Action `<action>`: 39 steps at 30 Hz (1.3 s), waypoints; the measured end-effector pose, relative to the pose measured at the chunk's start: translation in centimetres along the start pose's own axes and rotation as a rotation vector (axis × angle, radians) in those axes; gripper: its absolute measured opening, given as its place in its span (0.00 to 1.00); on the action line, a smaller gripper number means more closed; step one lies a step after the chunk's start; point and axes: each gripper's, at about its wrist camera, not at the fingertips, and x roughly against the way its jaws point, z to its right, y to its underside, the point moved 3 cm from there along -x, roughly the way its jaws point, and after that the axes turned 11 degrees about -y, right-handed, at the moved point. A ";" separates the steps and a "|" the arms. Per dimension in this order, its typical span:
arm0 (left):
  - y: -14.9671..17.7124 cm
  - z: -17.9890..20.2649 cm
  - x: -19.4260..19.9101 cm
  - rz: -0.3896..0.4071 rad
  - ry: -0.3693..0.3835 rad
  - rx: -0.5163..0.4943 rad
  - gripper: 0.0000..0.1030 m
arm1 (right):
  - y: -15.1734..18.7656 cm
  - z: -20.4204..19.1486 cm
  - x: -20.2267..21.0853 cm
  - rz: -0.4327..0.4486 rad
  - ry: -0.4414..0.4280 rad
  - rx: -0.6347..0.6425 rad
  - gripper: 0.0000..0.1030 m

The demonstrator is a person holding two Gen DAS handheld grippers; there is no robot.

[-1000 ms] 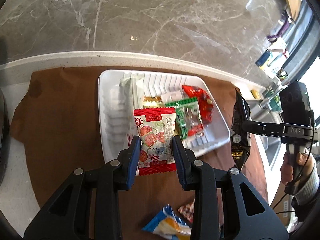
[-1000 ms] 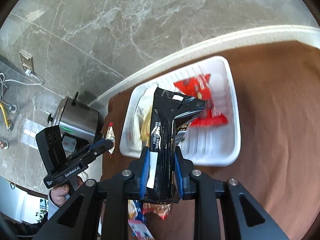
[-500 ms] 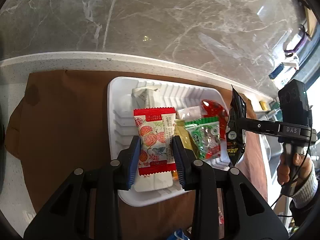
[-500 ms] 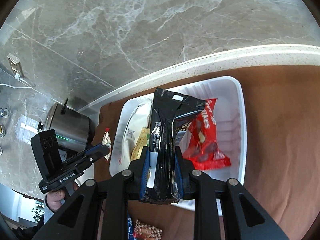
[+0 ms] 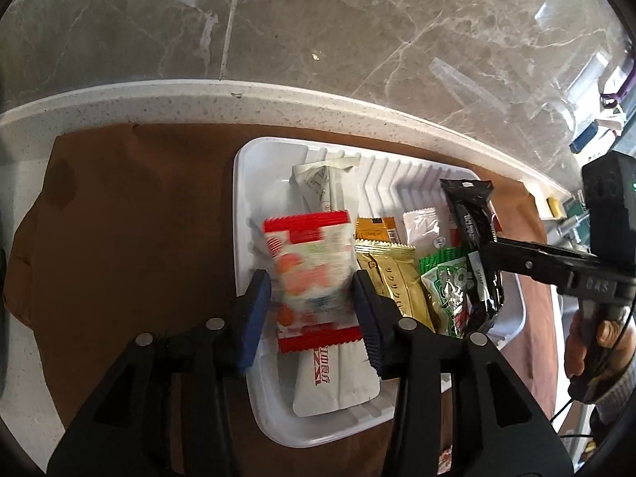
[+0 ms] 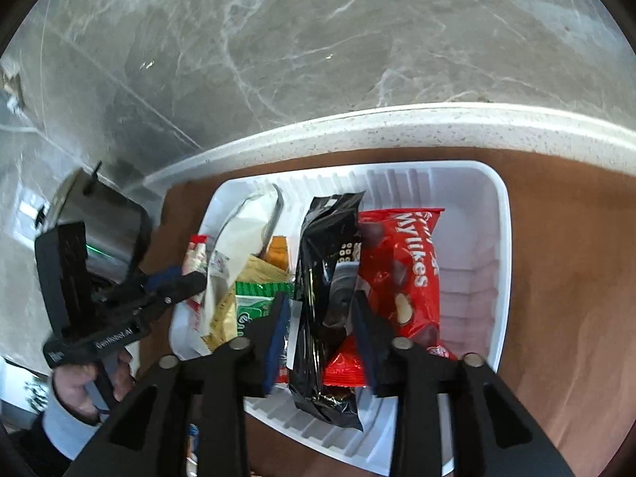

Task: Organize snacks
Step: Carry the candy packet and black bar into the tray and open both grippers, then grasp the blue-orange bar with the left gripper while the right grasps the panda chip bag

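Gold sachets (image 5: 391, 278) beside green packet (image 5: 447, 284).

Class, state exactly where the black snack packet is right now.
The black snack packet sits between the right hand-held gripper fingers, over the white tray, left of the red Mylikes bag.

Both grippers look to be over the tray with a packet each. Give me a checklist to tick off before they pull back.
1. Left gripper open around the red-and-white packet: ok, fingers stand apart from its sides.
2. That packet is settled in the tray: cannot tell, it is blurred.
3. Right gripper open around the black packet: ok, gaps on both sides.
4. Black packet inside the tray: ok, beside the red Mylikes bag.
5. Nothing hangs over the tray rim: ok in both views.
6. Grippers clear of each other: ok, on opposite sides.
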 end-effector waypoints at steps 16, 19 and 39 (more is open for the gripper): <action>0.7 0.6 6.3 0.125 -0.071 -0.034 0.41 | 3.9 -4.0 6.8 0.103 -0.013 0.094 0.59; 2.4 0.5 7.6 0.116 -0.062 -0.027 0.41 | 6.5 -5.0 7.5 0.080 -0.019 0.121 0.60; 18.6 2.1 9.8 -0.137 0.018 0.183 0.41 | 23.5 -10.1 7.5 -0.228 -0.090 0.388 0.63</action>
